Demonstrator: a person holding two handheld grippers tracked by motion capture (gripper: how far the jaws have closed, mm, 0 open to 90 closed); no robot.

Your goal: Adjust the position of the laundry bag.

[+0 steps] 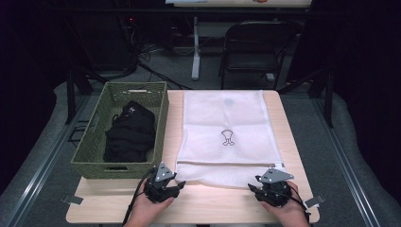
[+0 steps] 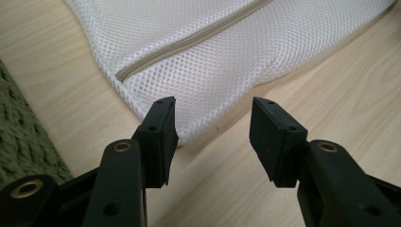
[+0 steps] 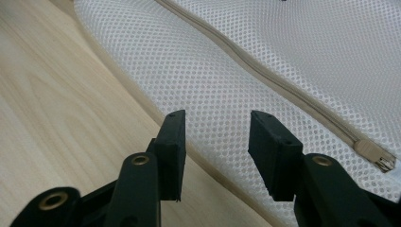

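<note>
While both tools gape at mesh bag [image 1: 227, 137] edge, basket [image 1: 94, 156] of dark clothes [image 1: 130, 135] sits beside.

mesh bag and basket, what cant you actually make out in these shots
- Inside of the white mesh bag: high view, too coarse to show any contents.
- Zipper pull: right gripper view, cut off by the right edge.
- Black clothes in the green basket: high view, one dark heap, pieces can't be counted.
- Small drawing on the bag: high view, too small to read.
</note>
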